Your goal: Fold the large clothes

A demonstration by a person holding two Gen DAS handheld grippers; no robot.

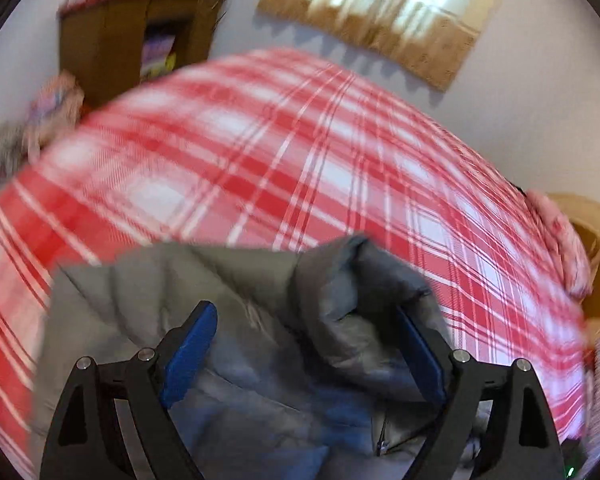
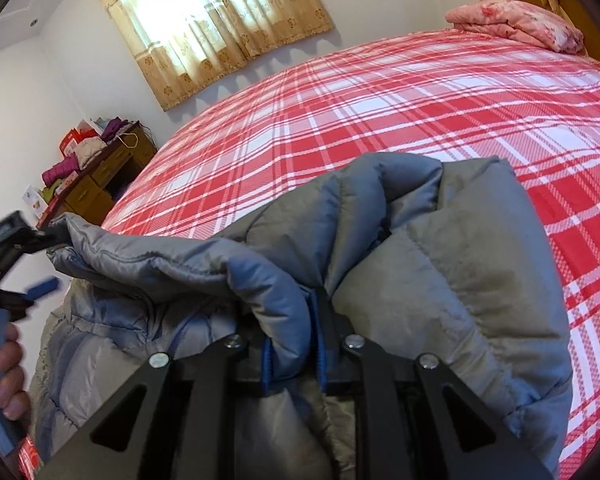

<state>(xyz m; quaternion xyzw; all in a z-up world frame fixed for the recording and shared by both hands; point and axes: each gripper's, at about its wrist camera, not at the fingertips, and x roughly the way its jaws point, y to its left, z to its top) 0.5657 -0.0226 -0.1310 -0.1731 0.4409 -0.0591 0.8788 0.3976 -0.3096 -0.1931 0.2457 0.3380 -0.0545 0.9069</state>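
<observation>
Closest to me, the right gripper (image 2: 294, 332) has its jaws pinched tight on a fold of the grey puffer jacket (image 2: 420, 264), the blue pads nearly meeting through the quilted cloth. I take that as a hold meant to lift one edge so the bulk can be turned over on itself. The jacket lies bunched at the near edge of the bed (image 2: 400, 112), one padded part humped up over the gripper, the rest spilling down toward the person.

The left gripper (image 1: 312, 336) stands with its jaws wide apart, a rolled part of the jacket lying between the blue pads, which do not close on it. From the right wrist view it sits at the jacket's far left end, the person's hand (image 2: 6, 372) around its handle. It seems ready to take a second corner; that view is smeared, so I cannot say how near the pads are to the cloth.

Beyond, the red plaid sheet gives plenty of flat room for folding. A folded pink quilt (image 2: 516, 26) lies at the head, well apart. A wooden cabinet (image 2: 100, 184) piled with clothes stands past the bed, below a curtained window (image 2: 204, 20). Nothing blocks the fold; the jacket's own puffy thickness looks like the main hindrance.
</observation>
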